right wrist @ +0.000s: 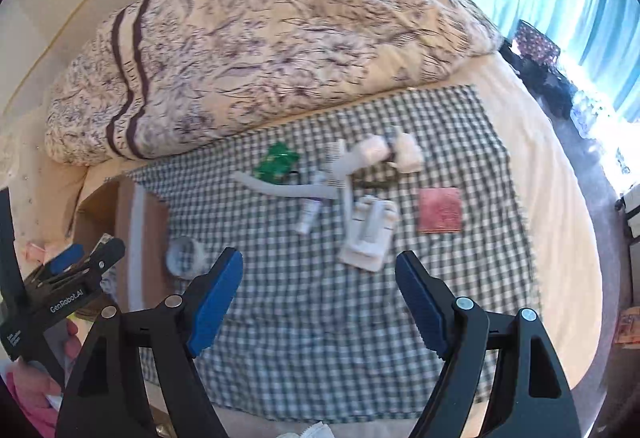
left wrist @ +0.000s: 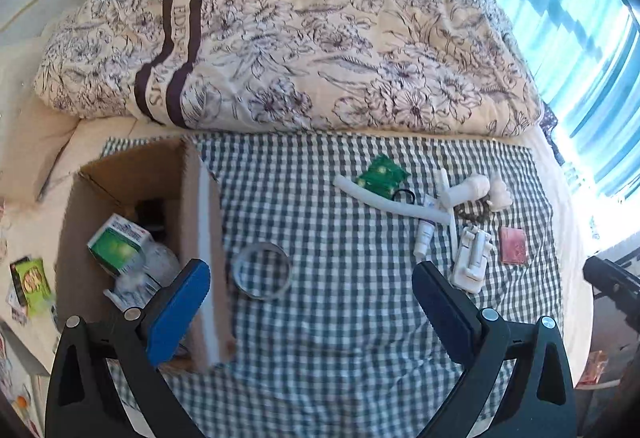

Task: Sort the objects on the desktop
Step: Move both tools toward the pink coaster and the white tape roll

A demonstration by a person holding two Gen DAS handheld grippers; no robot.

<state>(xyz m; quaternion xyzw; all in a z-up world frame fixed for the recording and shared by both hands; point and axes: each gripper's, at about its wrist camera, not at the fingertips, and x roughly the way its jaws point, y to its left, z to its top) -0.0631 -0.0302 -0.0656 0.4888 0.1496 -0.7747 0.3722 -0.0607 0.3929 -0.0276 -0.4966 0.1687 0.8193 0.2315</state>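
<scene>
Currently both grippers are hovering over a checked cloth (left wrist: 320, 338) on a bed, jaws spread wide and holding nothing. The left gripper (left wrist: 310, 280) is hanging by a cardboard box (left wrist: 120, 166) at the cloth's left edge; the right gripper (right wrist: 318, 272) is facing a loose pile near the cloth's middle.

Risks, as I judge them: the tape roll (left wrist: 262, 270) is lying just beside the box flap (left wrist: 204, 258), so a reach could be knocking the flap or pushing the box. The white tube (left wrist: 384, 200), small bottle (left wrist: 423, 236) and white bracket (left wrist: 470, 260) are crowding together, some overlapping, so one grab may be dragging neighbours. The soft bedding may be giving under pressure.

Only the left view is showing the box's inside, with a green carton (left wrist: 118, 244). Only the right view is showing the left gripper from outside, and the red square (right wrist: 440, 210) lying apart.
</scene>
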